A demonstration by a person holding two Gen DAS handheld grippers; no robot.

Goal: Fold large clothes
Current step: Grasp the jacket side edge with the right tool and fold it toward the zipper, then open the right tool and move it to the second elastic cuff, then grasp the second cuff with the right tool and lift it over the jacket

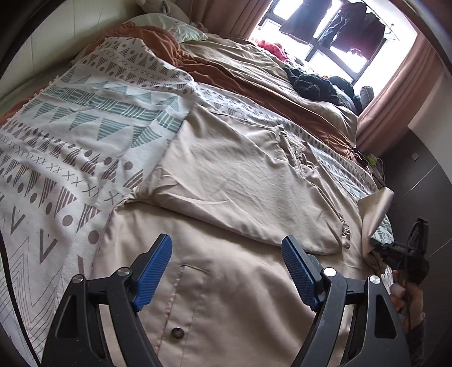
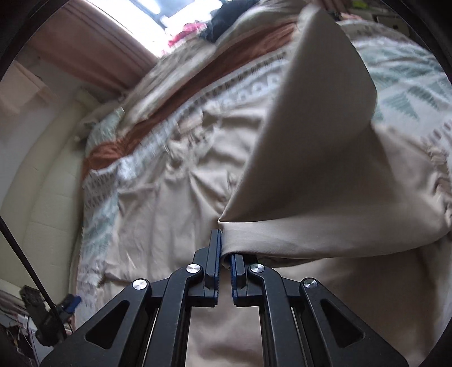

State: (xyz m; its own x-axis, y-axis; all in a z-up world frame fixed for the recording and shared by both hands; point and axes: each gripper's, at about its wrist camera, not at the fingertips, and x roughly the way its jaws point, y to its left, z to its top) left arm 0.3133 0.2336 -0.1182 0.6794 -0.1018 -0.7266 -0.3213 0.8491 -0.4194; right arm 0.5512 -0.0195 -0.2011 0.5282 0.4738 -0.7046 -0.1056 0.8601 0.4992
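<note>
Garment: a large beige garment lies spread across the bed, over a patterned blanket; a buttoned placket with a dark button and a pocket seam run just below the left tool
Folded part: one section of the garment is laid back over the rest, its edge slanting across the middle of the left wrist view
Left tool: the left tool hangs above the garment near the placket, jaws spread wide, blue pads apart with nothing between them
Right tool: the right tool is clenched on an edge of the beige garment, the cloth pinched between its blue pads and rising from them in a lifted, cone-like flap
Right tool from the left wrist view: it shows at the right edge, held in a hand, with the lifted beige corner just beside it
Bed: a rust-coloured cover and a tan duvet lie beyond the blanket, with a pale pillow near the head and dark clothes heaped toward the window
Background: pink curtains frame a bright window with clothes hanging outside it
Sharpness: the right wrist view is blurred across the bed
</note>
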